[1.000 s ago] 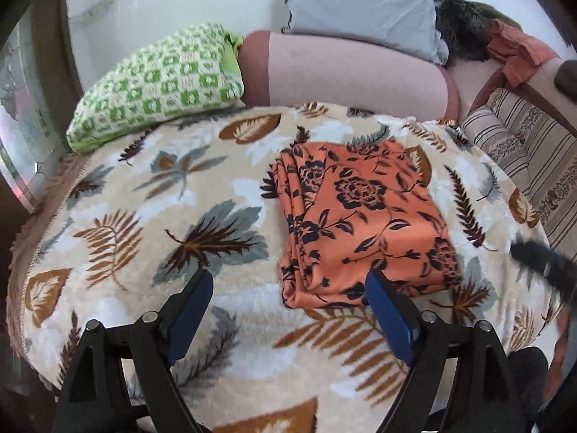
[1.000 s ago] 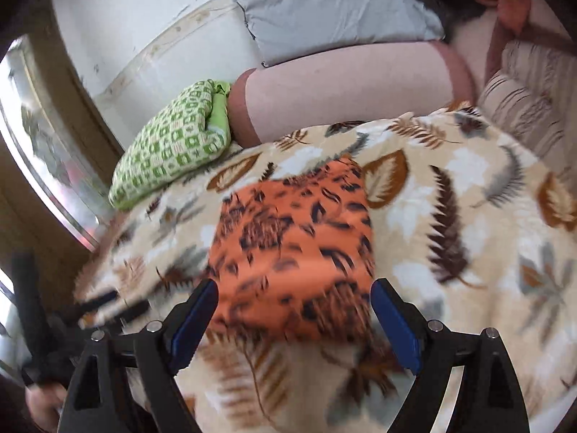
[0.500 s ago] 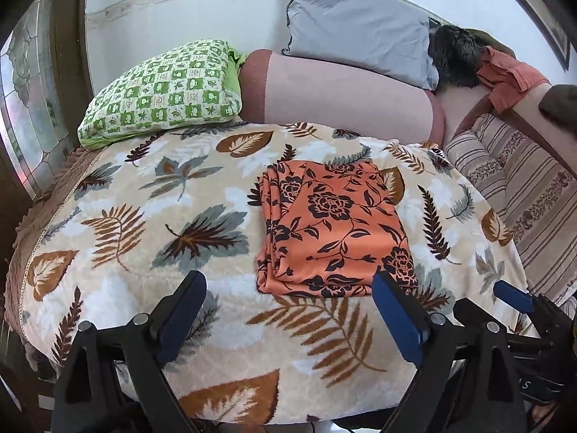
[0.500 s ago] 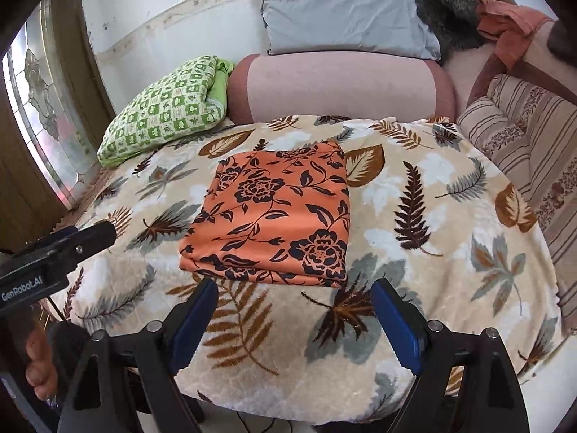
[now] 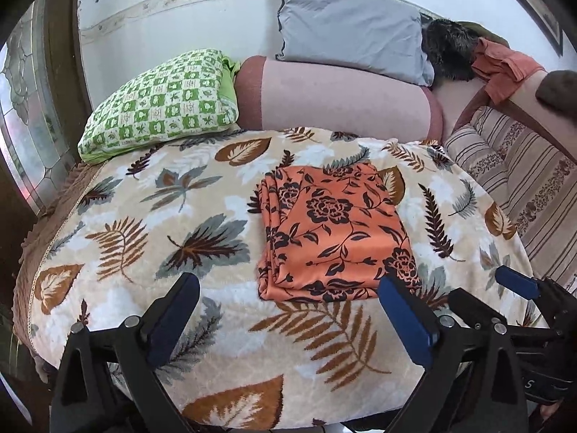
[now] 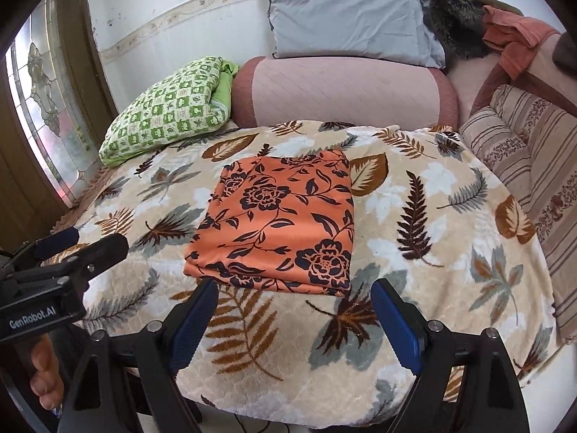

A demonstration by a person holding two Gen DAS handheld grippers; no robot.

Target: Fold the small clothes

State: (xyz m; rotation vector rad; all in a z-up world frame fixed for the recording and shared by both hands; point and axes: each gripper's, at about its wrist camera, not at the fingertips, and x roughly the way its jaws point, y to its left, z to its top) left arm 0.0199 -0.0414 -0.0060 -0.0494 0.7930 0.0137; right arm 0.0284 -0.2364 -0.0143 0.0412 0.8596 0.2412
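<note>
Both grippers have drawn back from the orange floral cloth [image 5: 333,232], which lies folded into a neat, layered rectangle on the leaf-print blanket [image 5: 151,216]. Left gripper [image 5: 288,321] has just been widening, nothing between its jaws; right gripper [image 6: 294,324] gapes empty.

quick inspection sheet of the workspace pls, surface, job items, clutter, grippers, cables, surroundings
surface: leaf-print blanket covering the bed
job's things: orange floral cloth folded into a flat rectangle, mid-blanket
clutter: nothing seen on the blanket besides the cloth
grippers: left gripper open, its jaws have just been opening, nothing between them; right gripper open, empty; neither touches the cloth
cables: nothing seen
surroundings: green checked pillow, pink bolster, grey pillow, striped cushion, stained-glass window
</note>
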